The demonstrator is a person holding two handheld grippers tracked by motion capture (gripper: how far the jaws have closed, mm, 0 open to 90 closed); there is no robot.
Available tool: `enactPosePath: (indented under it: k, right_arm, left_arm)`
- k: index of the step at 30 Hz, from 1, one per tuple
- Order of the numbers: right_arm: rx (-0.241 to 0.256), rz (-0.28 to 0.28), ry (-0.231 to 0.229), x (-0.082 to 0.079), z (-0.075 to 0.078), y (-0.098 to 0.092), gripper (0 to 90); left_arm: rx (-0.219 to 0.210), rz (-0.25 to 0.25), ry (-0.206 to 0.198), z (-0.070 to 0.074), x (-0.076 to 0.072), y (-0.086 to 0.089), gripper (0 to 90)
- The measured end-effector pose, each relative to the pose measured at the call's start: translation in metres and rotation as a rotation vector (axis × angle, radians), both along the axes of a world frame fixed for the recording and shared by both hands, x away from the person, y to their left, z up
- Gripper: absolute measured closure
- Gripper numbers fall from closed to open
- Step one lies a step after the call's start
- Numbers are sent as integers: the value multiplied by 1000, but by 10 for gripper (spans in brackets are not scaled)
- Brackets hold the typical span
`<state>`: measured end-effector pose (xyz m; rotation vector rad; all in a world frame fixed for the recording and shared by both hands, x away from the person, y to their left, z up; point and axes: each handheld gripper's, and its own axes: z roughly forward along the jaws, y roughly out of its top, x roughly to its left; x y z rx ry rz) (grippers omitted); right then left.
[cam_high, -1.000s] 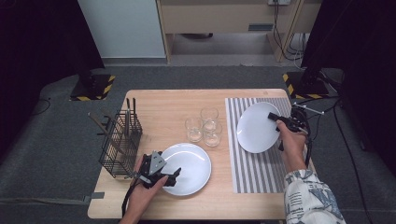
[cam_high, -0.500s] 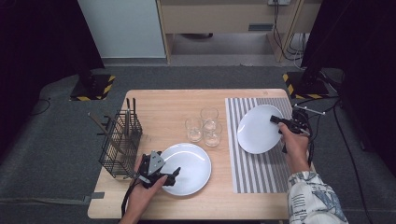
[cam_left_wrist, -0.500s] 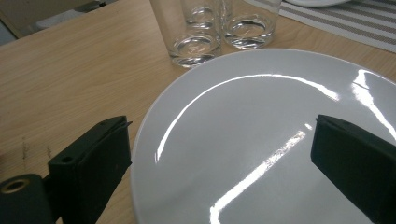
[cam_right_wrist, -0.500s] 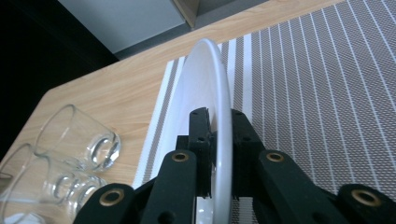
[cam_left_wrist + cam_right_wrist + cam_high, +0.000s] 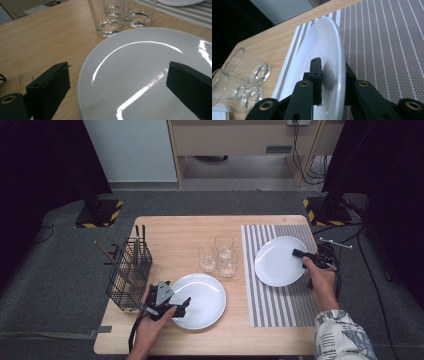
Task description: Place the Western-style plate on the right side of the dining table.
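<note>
At the right of the high view, the right gripper [image 5: 300,255] is clamped on the rim of a white plate [image 5: 277,261] over the striped placemat [image 5: 280,305]. The right gripper view shows one jaw on the plate's upper face and the other beneath it, with the plate seen nearly edge-on, so it appears tipped up off the mat, probably to be carried. Lower left of centre in the high view, the left gripper [image 5: 177,309] sits at the near-left edge of a second plate [image 5: 200,300] lying flat on the wooden table [image 5: 175,235]. In the left gripper view its jaws stand wide apart, one over bare wood and one over the plate, lined up to straddle the rim before closing. Three glasses [image 5: 220,256] stand between the plates, and a wire cutlery basket [image 5: 129,275] sits at the table's left edge.
</note>
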<state>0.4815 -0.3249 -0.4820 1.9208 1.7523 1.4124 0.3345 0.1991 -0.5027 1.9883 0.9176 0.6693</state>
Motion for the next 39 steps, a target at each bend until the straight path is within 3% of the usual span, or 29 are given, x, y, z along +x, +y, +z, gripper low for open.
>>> enactPosePath:
  k: [7,19,26,39]
  right_arm:
    - [-67,29,16,-2,-13,-11,695]
    - [-81,84,1,-6,-30,-20,625]
    - [-100,107,-1,-7,-32,-21,598]
    - [-110,108,24,-6,-45,-23,500]
  left_arm:
    - [1,-3,-5,0,0,-1,44]
    - [4,-7,-2,0,0,-1,46]
    - [5,-6,-2,-1,0,-2,46]
    - [6,-9,-2,0,0,-1,47]
